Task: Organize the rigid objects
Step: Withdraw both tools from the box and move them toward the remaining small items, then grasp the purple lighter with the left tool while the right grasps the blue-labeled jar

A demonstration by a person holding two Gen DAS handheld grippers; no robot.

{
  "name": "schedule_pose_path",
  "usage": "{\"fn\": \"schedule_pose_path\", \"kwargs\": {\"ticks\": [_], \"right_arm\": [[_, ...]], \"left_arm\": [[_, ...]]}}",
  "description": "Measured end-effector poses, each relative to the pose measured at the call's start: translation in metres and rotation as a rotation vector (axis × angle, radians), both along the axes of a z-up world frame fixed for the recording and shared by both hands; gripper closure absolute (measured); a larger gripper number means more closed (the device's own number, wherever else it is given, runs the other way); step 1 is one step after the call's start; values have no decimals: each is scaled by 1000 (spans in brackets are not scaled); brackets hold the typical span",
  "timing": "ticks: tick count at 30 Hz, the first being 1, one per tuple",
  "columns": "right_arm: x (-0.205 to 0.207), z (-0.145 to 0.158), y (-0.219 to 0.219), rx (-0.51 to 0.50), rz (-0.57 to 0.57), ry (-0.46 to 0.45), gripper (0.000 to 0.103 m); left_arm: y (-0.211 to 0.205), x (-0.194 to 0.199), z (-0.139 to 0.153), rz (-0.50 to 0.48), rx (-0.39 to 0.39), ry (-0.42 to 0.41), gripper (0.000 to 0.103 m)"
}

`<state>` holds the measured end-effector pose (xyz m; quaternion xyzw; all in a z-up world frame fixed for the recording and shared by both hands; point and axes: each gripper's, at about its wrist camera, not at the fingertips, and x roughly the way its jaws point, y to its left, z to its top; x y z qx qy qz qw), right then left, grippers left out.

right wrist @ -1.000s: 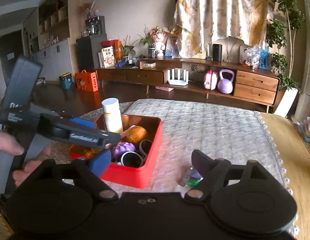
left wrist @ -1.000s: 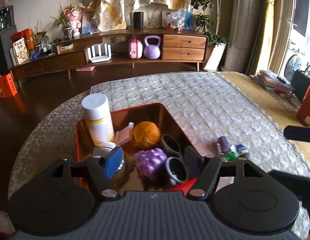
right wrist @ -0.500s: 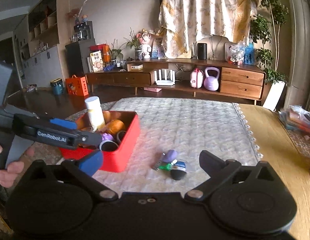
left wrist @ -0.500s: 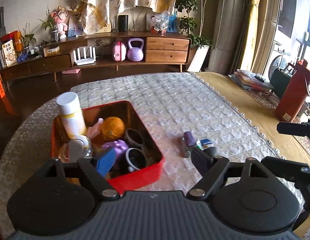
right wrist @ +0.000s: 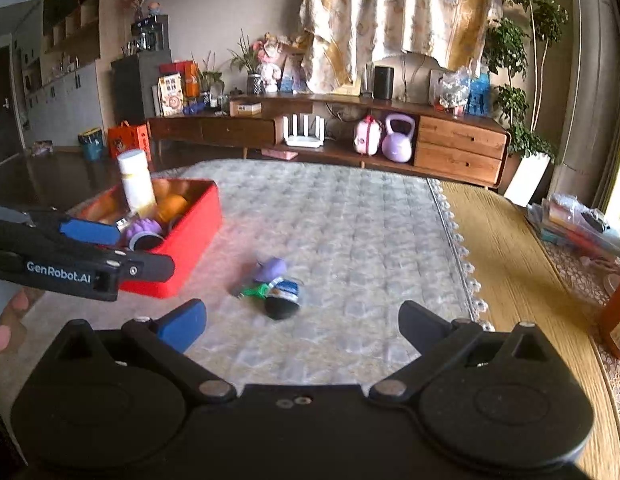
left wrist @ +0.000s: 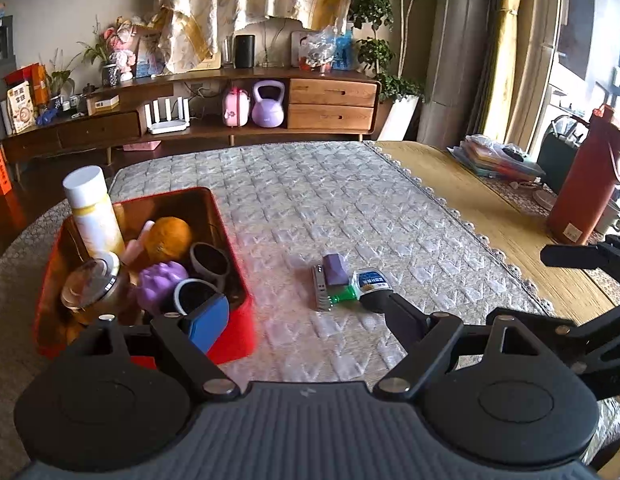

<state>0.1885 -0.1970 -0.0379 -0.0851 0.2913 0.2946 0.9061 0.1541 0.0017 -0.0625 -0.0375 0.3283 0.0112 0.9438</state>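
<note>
The left gripper (left wrist: pixel 300 322) is standing wide with nothing between its jaws, its blue-padded finger hanging over the near corner of the red box (left wrist: pixel 234 344) and its black finger reaching just short of a small heap of loose items on the quilted table cover (left wrist: pixel 349 208). The right gripper (right wrist: pixel 302 326) is also spread wide and holding nothing, pointing down at that same heap from a little farther back. Taking the red box as the landmark: inside it a white bottle with a yellow band (left wrist: pixel 93 210) is standing upright at the far left, an orange (left wrist: pixel 168 238) is lying beside it toward the middle, a pale pink item is leaning between the two, a purple knobbly ball (left wrist: pixel 158 286) is sitting nearer the front, two dark round cups (left wrist: pixel 210 262) are crowding the right side, and a clear round-lidded jar (left wrist: pixel 90 286) is resting at the front left. To the right of the box, apart from it on the cover, the heap is made up of a purple block (left wrist: pixel 335 268), a grey ridged strip touching it, something green (left wrist: pixel 343 294), and a black-capped tube with a blue and white label (left wrist: pixel 371 284), all pressed together. In the right wrist view the left gripper is crossing in front of the box, held by a person's hand (right wrist: pixel 6 320) at the frame's edge. Far to the right of the box, a red flask (left wrist: pixel 585 176) is standing on the bare wooden tabletop (left wrist: pixel 489 216).
</note>
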Motion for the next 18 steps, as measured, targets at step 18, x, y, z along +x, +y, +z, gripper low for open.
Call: {"fn": "schedule_pose_path", "kwargs": {"ticks": [18], "right_arm": [[36,-43,41,-37,74,28,10]], "left_arm": [[-19,111,-15,-33,-46,166,18]]}}
